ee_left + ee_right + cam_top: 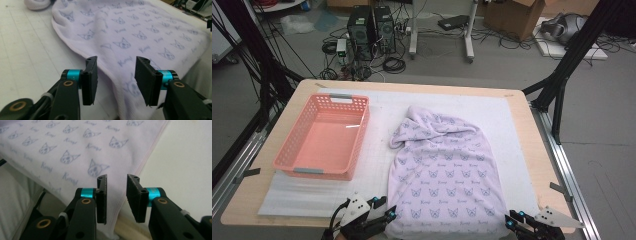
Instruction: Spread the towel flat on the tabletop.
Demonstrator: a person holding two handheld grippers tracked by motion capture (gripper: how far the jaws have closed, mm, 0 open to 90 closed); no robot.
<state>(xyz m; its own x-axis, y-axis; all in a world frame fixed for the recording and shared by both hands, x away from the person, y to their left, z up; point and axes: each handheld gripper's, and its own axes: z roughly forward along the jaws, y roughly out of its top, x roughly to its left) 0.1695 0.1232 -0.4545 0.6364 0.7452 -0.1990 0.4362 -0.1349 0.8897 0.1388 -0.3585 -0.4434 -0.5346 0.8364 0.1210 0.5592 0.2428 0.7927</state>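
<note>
- Both grippers are cut off by the bottom edge of the high view; the hands holding them are hidden.
- The towel's (pixel 443 170) far end is bunched into folds, so its outline there is hard to make out.
- The towel is pale lilac with a blue cat-face print and lies on the white mat (pixel 382 150), reaching the table's (pixel 522 130) near edge.
- The left gripper (pixel 116 75) is held open over the towel's near left hem.
- The right gripper (pixel 116 196) is held open at the near right corner; nothing is gripped.
- A pink basket (pixel 324 137) is seen near the left edge.
</note>
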